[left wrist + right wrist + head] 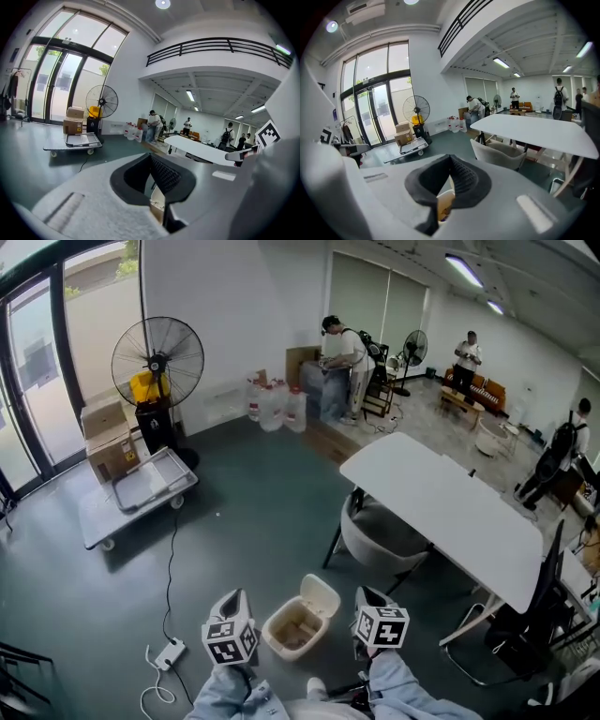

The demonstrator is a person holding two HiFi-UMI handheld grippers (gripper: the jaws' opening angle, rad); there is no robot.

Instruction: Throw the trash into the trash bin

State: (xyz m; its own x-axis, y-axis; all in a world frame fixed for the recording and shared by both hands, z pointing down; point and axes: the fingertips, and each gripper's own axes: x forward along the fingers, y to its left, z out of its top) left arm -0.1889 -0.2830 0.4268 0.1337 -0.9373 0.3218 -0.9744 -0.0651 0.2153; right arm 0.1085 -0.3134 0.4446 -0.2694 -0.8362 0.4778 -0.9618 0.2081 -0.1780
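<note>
A cream trash bin (298, 622) stands on the dark floor just ahead of the person's knees, its lid tipped back; its inside looks brownish, and I cannot make out separate trash. My left gripper (234, 601) hovers just left of the bin and my right gripper (372, 600) just right of it, both held above the floor. In the left gripper view the left gripper (151, 157) has its pads meeting with nothing between them, and the bin (157, 206) shows below. In the right gripper view the right gripper (451, 158) looks shut and empty too, over the bin (444, 206).
A white table (441, 512) with a grey chair (380, 535) under it stands ahead on the right, a black office chair (534, 615) beside it. A power strip (169, 652) with its cable lies left of the bin. A flat cart (141, 488) and a standing fan (157, 362) are at the far left. Several people are at the back.
</note>
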